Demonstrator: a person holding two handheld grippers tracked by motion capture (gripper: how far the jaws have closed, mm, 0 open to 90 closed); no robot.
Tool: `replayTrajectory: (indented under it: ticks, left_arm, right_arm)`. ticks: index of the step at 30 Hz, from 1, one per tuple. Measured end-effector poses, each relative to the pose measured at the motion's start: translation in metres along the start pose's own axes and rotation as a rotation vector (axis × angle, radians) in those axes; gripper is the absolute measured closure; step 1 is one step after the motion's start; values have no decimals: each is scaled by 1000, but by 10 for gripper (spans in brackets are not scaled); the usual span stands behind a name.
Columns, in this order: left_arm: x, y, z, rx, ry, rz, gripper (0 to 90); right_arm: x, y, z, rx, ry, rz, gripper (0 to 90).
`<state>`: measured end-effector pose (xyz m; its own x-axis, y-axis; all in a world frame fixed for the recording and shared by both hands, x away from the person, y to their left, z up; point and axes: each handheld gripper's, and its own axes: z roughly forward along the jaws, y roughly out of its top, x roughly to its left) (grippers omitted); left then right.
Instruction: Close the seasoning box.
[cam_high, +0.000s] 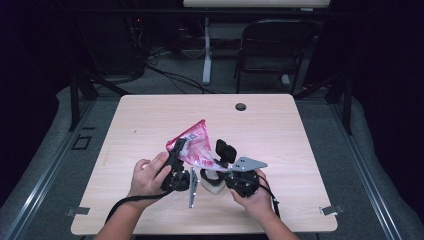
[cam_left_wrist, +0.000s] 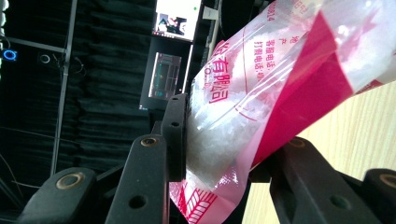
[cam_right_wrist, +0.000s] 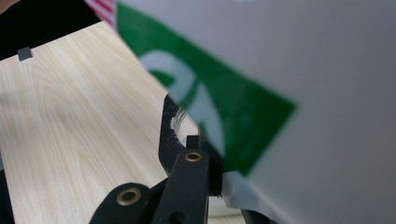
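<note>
Bag (cam_high: 196, 145) of white grains is being held tilted above the desk (cam_high: 280, 125), left gripper (cam_high: 176, 152) clamping its lower corner; right gripper (cam_high: 220, 167) is clenched on a white-green container (cam_right_wrist: 303, 70) beneath. Pouring appears underway, unfinished.

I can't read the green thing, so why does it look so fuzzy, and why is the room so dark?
Right gripper view: the white bag with the green mark sits very close to the camera, so it blurs; the table looks sharper. Left gripper view: the pink bag is bright, the room behind dark. High view: the table is lit, its surroundings nearly black.
</note>
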<state>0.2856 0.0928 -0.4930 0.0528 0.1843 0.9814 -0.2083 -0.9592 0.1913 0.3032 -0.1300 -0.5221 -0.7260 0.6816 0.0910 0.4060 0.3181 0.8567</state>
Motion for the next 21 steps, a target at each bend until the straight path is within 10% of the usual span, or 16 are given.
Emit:
replayTrajectory:
  ticks: [21]
  left_arm:
    - [1, 1, -1, -7, 12, 3, 672]
  right_arm:
    - [0, 0, 0, -2, -9, 2, 899]
